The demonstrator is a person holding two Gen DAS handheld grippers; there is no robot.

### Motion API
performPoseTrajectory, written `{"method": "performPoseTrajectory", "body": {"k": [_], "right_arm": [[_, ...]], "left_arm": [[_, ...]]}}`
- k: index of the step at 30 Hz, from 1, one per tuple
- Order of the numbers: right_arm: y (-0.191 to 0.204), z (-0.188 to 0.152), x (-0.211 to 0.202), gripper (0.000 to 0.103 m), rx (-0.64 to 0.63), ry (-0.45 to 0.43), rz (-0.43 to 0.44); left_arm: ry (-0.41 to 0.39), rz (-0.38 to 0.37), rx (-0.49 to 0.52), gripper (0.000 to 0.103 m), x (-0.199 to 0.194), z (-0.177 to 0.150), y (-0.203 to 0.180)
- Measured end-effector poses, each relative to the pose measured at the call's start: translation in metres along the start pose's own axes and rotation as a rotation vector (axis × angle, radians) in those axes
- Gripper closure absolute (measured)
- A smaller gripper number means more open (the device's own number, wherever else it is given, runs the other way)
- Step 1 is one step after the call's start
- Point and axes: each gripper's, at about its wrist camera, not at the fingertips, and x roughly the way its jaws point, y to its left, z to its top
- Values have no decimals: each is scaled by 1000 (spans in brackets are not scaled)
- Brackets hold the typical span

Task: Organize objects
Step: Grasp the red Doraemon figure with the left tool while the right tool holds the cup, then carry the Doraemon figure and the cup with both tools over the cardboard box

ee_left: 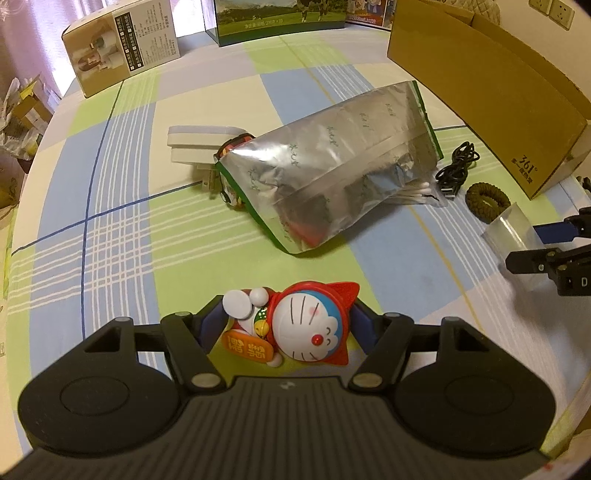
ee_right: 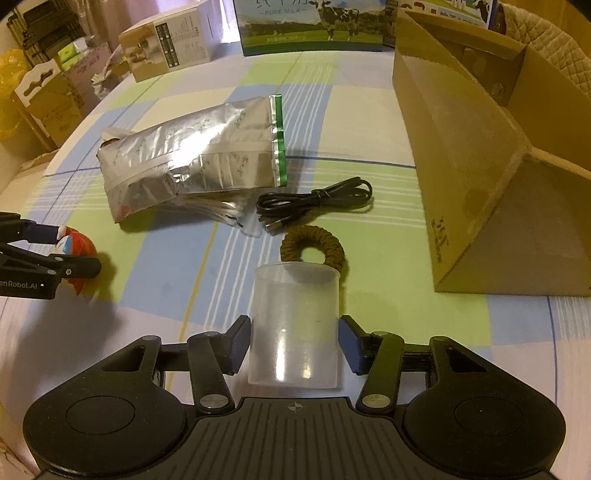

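Gripping a red-hooded blue-and-white cat figurine [ee_left: 310, 325], my left claw [ee_left: 286, 325] clamps it on both sides above the checked tablecloth [ee_left: 110, 221]. My right claw [ee_right: 293, 345] clasps a translucent plastic cup [ee_right: 294, 325]. Nearby, a brown cardboard box [ee_left: 491, 96] reads "361°"; a green carton [ee_right: 314, 26] says "PURE MILK".

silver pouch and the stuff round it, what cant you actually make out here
- White block and striped item: left wrist view, the silver pouch covers their near ends; identity unclear.
- Cotton swabs packet: mostly under the pouch.
- Cardboard box: right wrist view, its wall hides what lies inside.
- Clear cup: whether the right hand-held gripper pads press it is unclear.
- Toy figure: base hidden by the left hand-held gripper.
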Motion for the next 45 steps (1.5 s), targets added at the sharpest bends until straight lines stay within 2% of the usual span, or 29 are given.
{"method": "performPoseTrajectory", "body": {"k": [9, 19, 21, 22, 25, 28, 33, 38, 45], "right_arm": [[-9, -8, -29, 54, 7, -39, 57], [-27, -7, -74, 54, -3, -118, 132], [-34, -6, -82, 54, 14, -138, 183], [-39, -6, -82, 54, 29, -133, 201], [-50, -13, -42, 54, 38, 50, 123], [-53, -24, -38, 55, 27, 94, 178], [-58, -35, -35, 55, 0, 161, 199], [-71, -35, -56, 55, 3, 106, 201], [-89, -19, -102, 55, -21, -29, 194]], "left_arm": [[-31, -23, -15, 36, -25, -1, -18], [-107, -62, -8, 36, -58, 17, -54], [-121, -67, -4, 36, -62, 21, -62], [-129, -69, -2, 36, -64, 23, -66], [-137, -71, -5, 36, -64, 28, -76], [-126, -60, -5, 36, -61, 28, -83], [-98, -55, -15, 36, -57, 25, -91], [-91, -48, -23, 36, -58, 23, -95], [-122, -54, 0, 36, -67, 38, -109]]}}
